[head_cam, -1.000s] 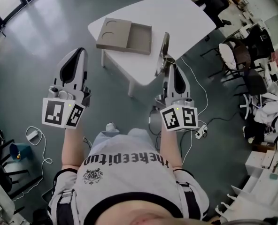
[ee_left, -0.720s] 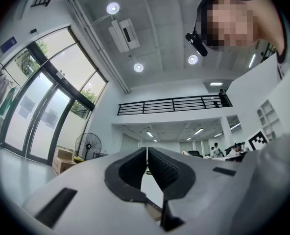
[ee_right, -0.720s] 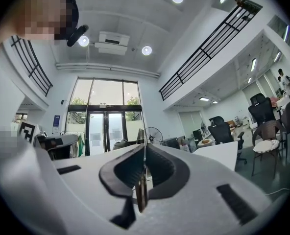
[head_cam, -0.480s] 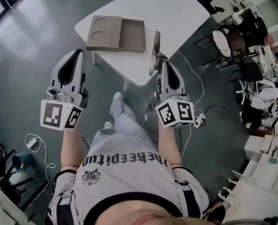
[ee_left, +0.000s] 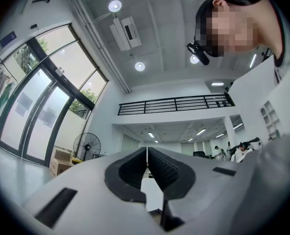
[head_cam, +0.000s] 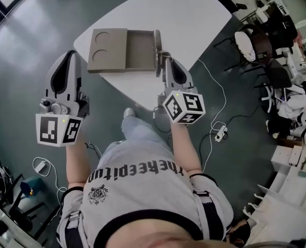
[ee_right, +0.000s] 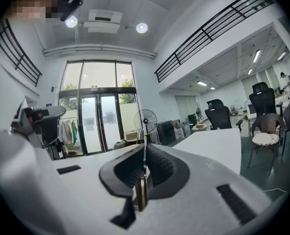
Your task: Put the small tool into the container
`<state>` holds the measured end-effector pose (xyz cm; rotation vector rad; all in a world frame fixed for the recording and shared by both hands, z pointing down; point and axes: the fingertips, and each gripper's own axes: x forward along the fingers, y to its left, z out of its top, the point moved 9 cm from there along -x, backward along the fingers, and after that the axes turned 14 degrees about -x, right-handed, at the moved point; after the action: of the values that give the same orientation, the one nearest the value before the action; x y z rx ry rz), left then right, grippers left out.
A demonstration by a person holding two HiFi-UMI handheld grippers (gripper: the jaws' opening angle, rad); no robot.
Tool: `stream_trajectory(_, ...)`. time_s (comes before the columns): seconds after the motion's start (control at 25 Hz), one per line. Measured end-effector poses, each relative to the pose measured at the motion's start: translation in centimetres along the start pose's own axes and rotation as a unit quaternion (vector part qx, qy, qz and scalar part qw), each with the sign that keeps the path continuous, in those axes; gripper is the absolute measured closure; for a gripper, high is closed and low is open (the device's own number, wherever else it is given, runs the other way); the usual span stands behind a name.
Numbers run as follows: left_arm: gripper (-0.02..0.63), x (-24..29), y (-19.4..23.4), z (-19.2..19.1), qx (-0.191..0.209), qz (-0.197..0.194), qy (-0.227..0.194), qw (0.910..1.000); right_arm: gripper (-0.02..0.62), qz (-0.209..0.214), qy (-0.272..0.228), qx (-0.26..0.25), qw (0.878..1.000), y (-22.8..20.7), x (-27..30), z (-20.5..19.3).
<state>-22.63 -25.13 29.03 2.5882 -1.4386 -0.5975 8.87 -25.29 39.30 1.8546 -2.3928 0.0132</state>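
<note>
Firmly, right claw (head_cam: 166, 62) grips the small tool (head_cam: 157, 49) at the container (head_cam: 107, 61) edge; left claw (head_cam: 69, 54) clenched, empty.

The right tongs (ee_right: 144, 148), white-bodied, are clamped on a thin, flat metal tool (ee_right: 140, 196). The tool stands upright and edge-on between their dark ribbed pads (ee_right: 160, 166). A white worktop (ee_right: 214, 146) stretches away on the right. Farther off stand a pedestal fan (ee_right: 145, 118), black office chairs (ee_right: 218, 115) and tall glass doors (ee_right: 98, 112).
</note>
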Motion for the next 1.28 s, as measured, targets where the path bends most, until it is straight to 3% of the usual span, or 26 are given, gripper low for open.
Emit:
stream_trajectory(0.32, 0.594, 5.5, 1.3, -0.6, 0.012, 0.011, 0.003, 0.9999, 0.589, 0.019, 0.071, 0.002, 0.997, -3.0, 8.3, -3.5)
stream_trajectory(0.64, 0.594, 8.0, 2.1, -1.4, 0.023, 0.032, 0.009, 0.9992, 0.589, 0.035, 0.16, -0.013, 0.986, -4.1, 14.2, -8.7)
stream_trajectory(0.92, 0.594, 8.5, 2.5, -1.4, 0.035, 0.06, 0.024, 0.9973, 0.589, 0.041, 0.242, -0.054, 0.968, -4.1, 18.8, -12.4)
stream_trajectory(1.28, 0.594, 9.2, 3.4, -2.0, 0.054, 0.081, 0.044, 0.9943, 0.589, 0.027, 0.328, -0.145, 0.933, -2.8, 23.0, -15.2)
